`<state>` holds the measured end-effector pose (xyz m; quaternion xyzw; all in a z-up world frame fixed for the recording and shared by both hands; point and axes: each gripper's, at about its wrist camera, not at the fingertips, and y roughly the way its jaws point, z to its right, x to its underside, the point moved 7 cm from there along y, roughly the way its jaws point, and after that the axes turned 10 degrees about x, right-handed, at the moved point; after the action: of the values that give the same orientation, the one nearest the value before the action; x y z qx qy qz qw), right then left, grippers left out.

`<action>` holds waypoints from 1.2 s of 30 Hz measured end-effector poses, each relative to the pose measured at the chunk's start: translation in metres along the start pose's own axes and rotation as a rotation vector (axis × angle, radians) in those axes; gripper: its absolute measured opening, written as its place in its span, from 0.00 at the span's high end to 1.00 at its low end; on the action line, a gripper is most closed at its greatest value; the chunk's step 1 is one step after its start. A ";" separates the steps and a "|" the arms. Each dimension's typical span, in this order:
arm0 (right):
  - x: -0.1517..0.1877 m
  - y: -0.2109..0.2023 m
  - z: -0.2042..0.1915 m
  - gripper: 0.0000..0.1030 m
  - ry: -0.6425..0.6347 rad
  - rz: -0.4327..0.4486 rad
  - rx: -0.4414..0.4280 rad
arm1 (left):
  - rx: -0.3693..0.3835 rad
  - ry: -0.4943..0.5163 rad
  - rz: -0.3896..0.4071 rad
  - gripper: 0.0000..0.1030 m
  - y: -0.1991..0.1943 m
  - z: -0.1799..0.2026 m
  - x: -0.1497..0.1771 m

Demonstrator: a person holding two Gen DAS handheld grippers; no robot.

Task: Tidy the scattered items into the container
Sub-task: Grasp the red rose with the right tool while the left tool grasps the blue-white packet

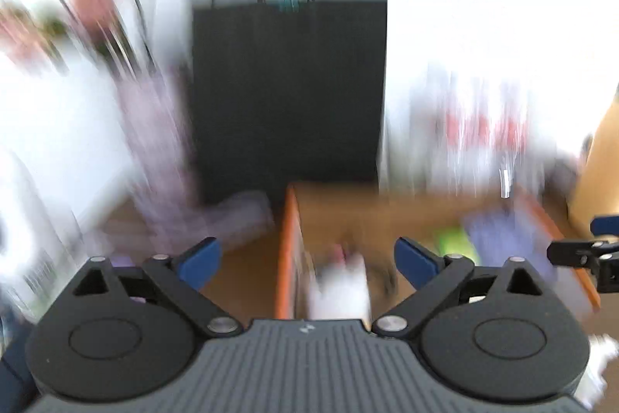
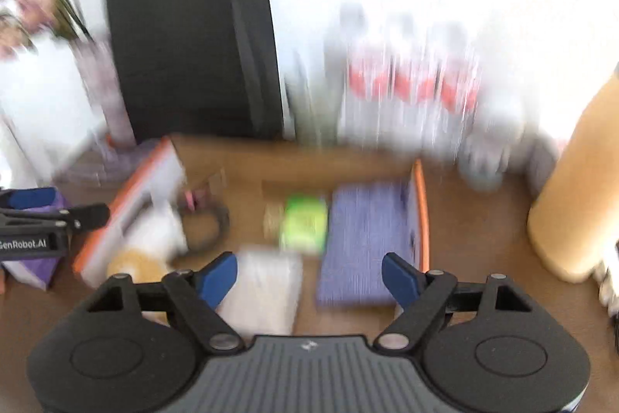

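Right wrist view, read from its left side across: the left tongs (image 2: 58,215) poke in at the left edge beside a purple packet (image 2: 36,268) that lies on the worktop (image 2: 476,231) outside the container (image 2: 419,219), a shallow cardboard box with orange-edged side walls. Inside it, from left to right, sit a white item (image 2: 162,231) with a dark looped cord (image 2: 216,223), a green packet (image 2: 303,225) and a purple-blue flat pack (image 2: 365,242); a pale wrapped bundle (image 2: 267,289) lies at the near side, just in front of the right tongs (image 2: 309,277). Those tongs are spread wide with nothing between the blue pads. In the left wrist view the left tongs (image 1: 307,258) are likewise wide apart and empty, hanging over the box's left wall (image 1: 286,250), with the right tongs (image 1: 580,250) at the far right edge. Everything beyond the tools is smeared, so both hands seem to be moving fast; the risk, as I judge it, is a blind swing clipping the thin box wall and shoving the box, or the two tools knocking together near that left wall. The purple packet may be missed or pushed toward the worktop's left edge. At the back, a row of bottles (image 2: 410,91) and a tan cylinder (image 2: 572,188) on the right could be toppled by a wide reach.
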<state>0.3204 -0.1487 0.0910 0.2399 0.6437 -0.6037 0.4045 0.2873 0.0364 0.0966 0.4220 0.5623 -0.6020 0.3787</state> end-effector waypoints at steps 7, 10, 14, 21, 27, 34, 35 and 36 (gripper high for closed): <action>0.021 -0.030 -0.013 0.18 -0.018 0.313 0.058 | 0.006 -0.012 0.152 0.00 -0.053 0.015 0.007; 0.017 -0.042 -0.017 0.18 -0.011 0.326 0.048 | 0.013 0.002 0.139 0.00 -0.059 0.019 0.010; 0.031 -0.071 -0.020 0.17 -0.015 0.272 0.049 | -0.005 -0.022 0.066 0.00 -0.080 0.023 0.030; 0.164 -0.161 -0.001 0.12 0.056 0.200 0.019 | 0.031 -0.142 -0.018 0.00 -0.179 0.046 0.136; 0.259 -0.192 0.011 0.12 0.119 0.079 0.118 | 0.111 -0.062 -0.132 0.00 -0.210 0.069 0.190; 0.233 -0.135 0.005 0.14 0.085 0.006 0.105 | 0.238 -0.002 -0.281 0.00 -0.123 0.081 0.181; 0.228 -0.126 0.002 0.15 0.067 0.002 0.103 | 0.224 -0.003 -0.281 0.00 -0.111 0.080 0.180; 0.224 -0.118 -0.001 0.15 0.049 0.001 0.103 | 0.214 -0.002 -0.285 0.00 -0.100 0.080 0.179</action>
<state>0.1016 -0.2066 -0.0215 0.2756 0.6214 -0.6297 0.3761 0.1234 -0.0315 -0.0336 0.3754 0.5485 -0.7065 0.2431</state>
